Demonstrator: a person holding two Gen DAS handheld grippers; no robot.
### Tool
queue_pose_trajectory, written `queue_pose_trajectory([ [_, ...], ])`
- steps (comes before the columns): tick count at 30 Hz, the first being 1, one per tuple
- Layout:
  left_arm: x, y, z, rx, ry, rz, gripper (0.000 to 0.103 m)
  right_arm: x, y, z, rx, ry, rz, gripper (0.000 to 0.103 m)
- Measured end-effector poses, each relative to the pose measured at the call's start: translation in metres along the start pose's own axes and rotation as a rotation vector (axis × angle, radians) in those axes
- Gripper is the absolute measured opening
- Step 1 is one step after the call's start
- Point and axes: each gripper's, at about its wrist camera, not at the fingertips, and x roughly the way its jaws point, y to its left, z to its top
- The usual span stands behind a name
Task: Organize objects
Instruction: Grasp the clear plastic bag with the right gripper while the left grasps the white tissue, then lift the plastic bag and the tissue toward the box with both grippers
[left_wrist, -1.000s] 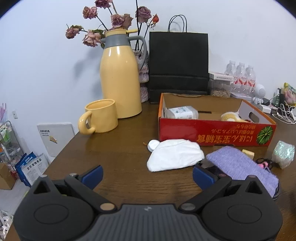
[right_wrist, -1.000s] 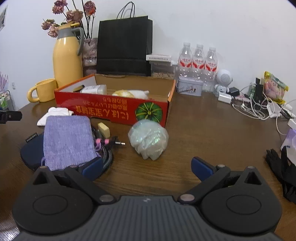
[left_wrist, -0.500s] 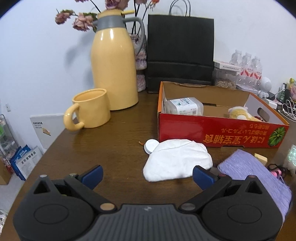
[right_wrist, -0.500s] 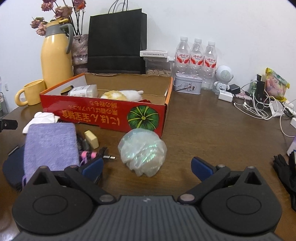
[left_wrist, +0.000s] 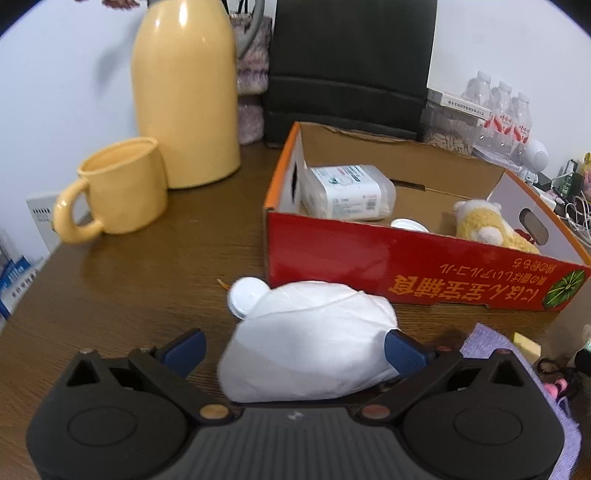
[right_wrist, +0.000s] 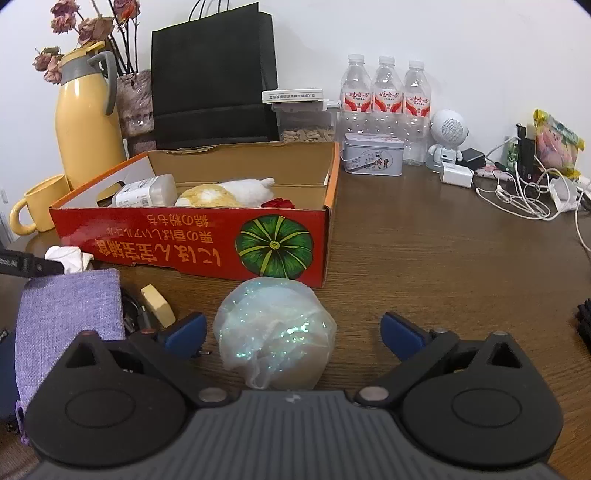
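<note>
Both my grippers wide, straddling soft things.
My left gripper (left_wrist: 294, 347) may pinch only loose skin of the crumpled white cloth bundle (left_wrist: 310, 339); my right gripper (right_wrist: 293, 330) may squash the glittery translucent mesh ball (right_wrist: 275, 332).

plain white wall (right_wrist: 461, 33) behind brown wooden table (right_wrist: 443, 258).

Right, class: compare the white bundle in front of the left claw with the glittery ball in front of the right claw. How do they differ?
1. The white bundle is opaque plain white; the glittery ball is translucent and sparkly.
2. The bundle lies low and spread out; the ball is rounder and puffier.

Shared: both lie on the wooden table outside the red box, each between open claw fingers.
</note>
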Motion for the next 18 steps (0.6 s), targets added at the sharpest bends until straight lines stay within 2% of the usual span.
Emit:
queue_pose_trajectory([
  [3,0.003,-0.002,0.002,-0.031,0.011,-0.039,0.103,-0.001,-0.001,-0.001,0.007,-0.004,0.017,0.087],
  [4,0.004,-0.002,0.003,-0.039,0.014,-0.046,0.103,-0.001,-0.001,-0.001,0.006,-0.005,0.022,0.079],
  [8,0.009,-0.009,0.004,-0.022,0.018,-0.006,0.103,-0.002,0.001,-0.003,0.004,-0.002,0.042,0.057],
  [14,0.010,-0.014,0.000,-0.001,0.002,0.014,0.103,-0.005,0.004,-0.004,-0.003,-0.017,0.048,0.048],
  [18,0.011,-0.017,-0.004,0.024,-0.017,0.023,0.103,-0.007,0.005,-0.005,-0.012,-0.027,0.041,0.046],
])
